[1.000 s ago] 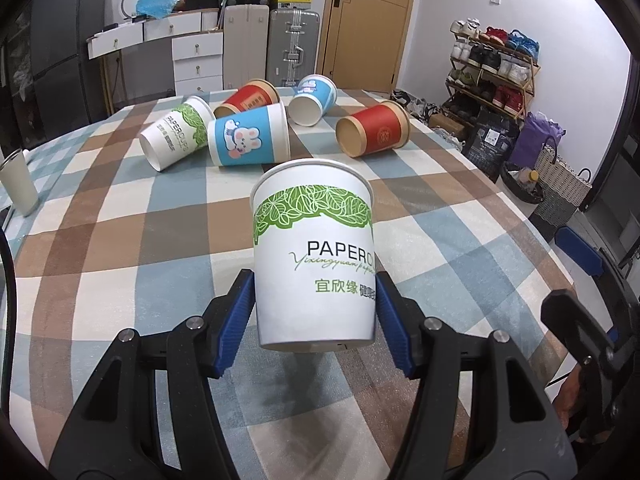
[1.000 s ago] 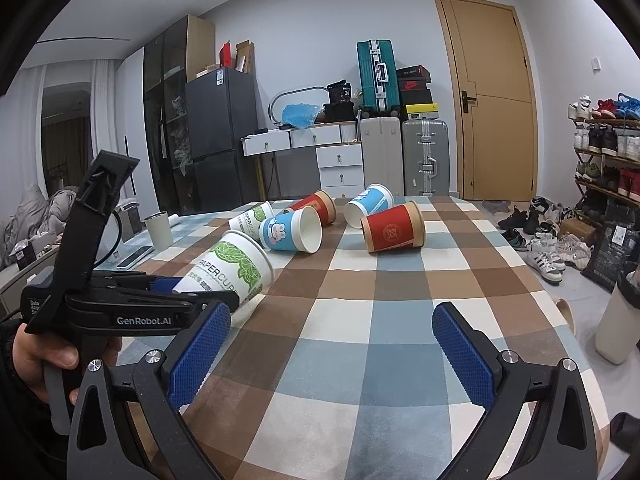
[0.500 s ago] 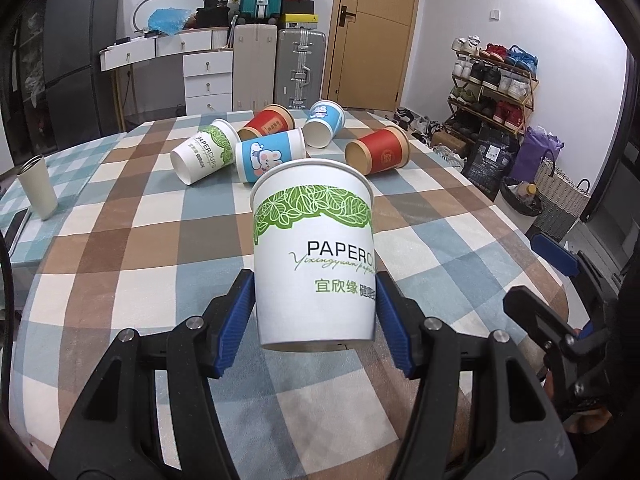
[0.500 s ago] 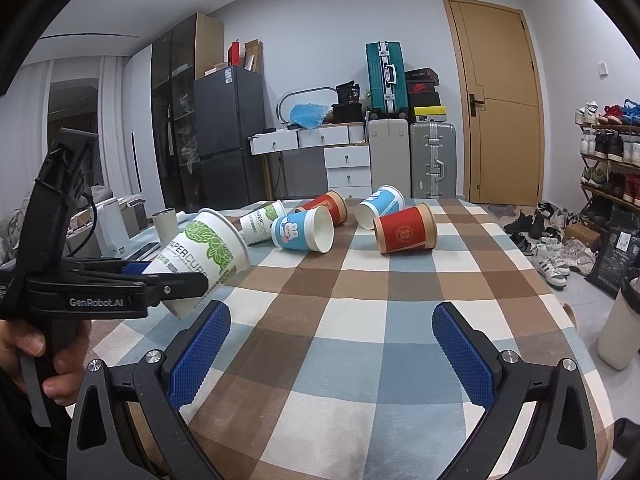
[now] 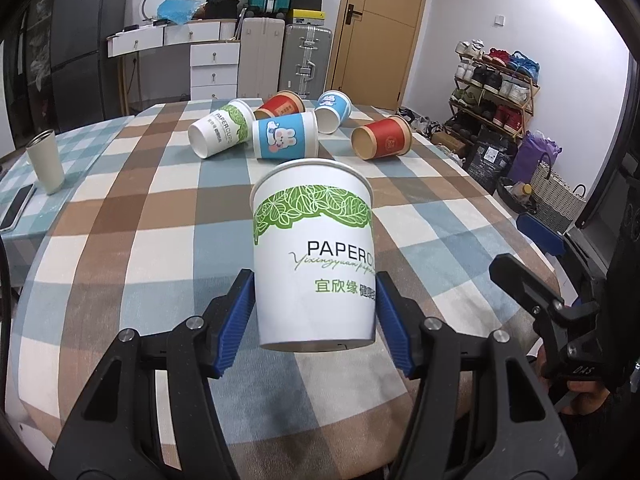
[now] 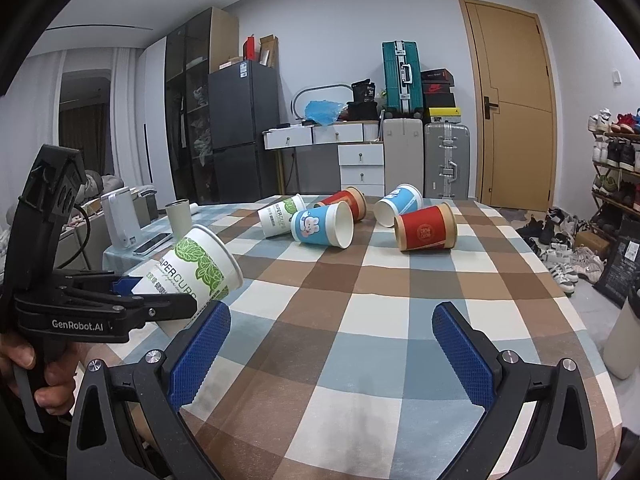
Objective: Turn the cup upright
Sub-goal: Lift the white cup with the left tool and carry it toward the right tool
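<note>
1. One cup is held: the white leaf-print paper cup (image 5: 314, 256) is clamped near its base by the left gripper (image 5: 316, 320), blue pads pressed on both sides of the wall.
2. It is carried clear of the checked tablecloth (image 5: 160, 216), near the front edge. In the right wrist view the cup (image 6: 192, 262) is seen tilted, mouth up and away from the holder, not yet vertical.
3. The low grip is judged deliberate: the rim is left free and the base can be set down flat once the tilt is taken out.
4. Left fingers: closed to the cup's width, in contact with nothing else. No crushing of the wall is visible.
5. Right gripper (image 6: 332, 350): jaws spread wide, nothing between the pads, held above the cloth at the near edge. It appears to be parked out of the way, available for a later cup.
6. Five more cups are left on their sides at the far end, close together: a second leaf-print cup (image 5: 220, 132), a blue rabbit cup (image 5: 285, 136), a red cup behind (image 5: 280, 106), a smaller blue cup (image 5: 334, 110), and a red cup (image 5: 382, 142) off to the right.
7. A plain tumbler (image 5: 45, 162) stands upright at the left edge beside a phone (image 5: 16, 206); neither is involved.
8. Judgement: one flip is nearly complete; set-down remains.
</note>
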Demonstrator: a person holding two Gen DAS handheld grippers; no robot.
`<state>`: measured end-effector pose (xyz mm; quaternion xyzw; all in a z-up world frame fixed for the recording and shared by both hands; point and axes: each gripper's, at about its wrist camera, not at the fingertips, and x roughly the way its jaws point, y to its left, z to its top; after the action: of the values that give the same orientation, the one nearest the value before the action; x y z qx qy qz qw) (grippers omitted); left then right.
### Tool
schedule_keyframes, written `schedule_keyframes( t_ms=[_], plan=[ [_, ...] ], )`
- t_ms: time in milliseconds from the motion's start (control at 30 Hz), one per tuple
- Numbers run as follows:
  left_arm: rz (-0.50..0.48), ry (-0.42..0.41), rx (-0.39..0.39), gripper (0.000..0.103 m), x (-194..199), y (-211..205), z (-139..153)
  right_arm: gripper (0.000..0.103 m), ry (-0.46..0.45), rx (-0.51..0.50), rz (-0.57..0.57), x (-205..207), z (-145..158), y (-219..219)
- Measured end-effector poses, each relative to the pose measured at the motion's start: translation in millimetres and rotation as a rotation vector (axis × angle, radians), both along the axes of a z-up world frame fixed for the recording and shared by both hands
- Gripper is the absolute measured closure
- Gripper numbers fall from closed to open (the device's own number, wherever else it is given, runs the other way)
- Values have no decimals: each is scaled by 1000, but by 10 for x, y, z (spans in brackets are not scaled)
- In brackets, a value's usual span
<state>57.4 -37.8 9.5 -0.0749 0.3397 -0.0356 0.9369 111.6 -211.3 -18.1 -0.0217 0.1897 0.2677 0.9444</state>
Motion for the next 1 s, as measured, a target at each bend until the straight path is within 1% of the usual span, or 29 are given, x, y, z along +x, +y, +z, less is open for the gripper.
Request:
schedule_keyframes(
  t_ms=[433, 733, 1000],
  plan=[
    [-17, 27, -27, 46, -209, -79, -148, 0, 13, -19, 20, -40, -49, 77],
    [-31, 52, -56, 46, -238, -155, -243, 0, 18, -18, 20, -40, -54, 69],
    [-38, 66, -53, 46, -216, -206, -293, 0, 21, -22, 23, -35, -68, 81]
  ],
)
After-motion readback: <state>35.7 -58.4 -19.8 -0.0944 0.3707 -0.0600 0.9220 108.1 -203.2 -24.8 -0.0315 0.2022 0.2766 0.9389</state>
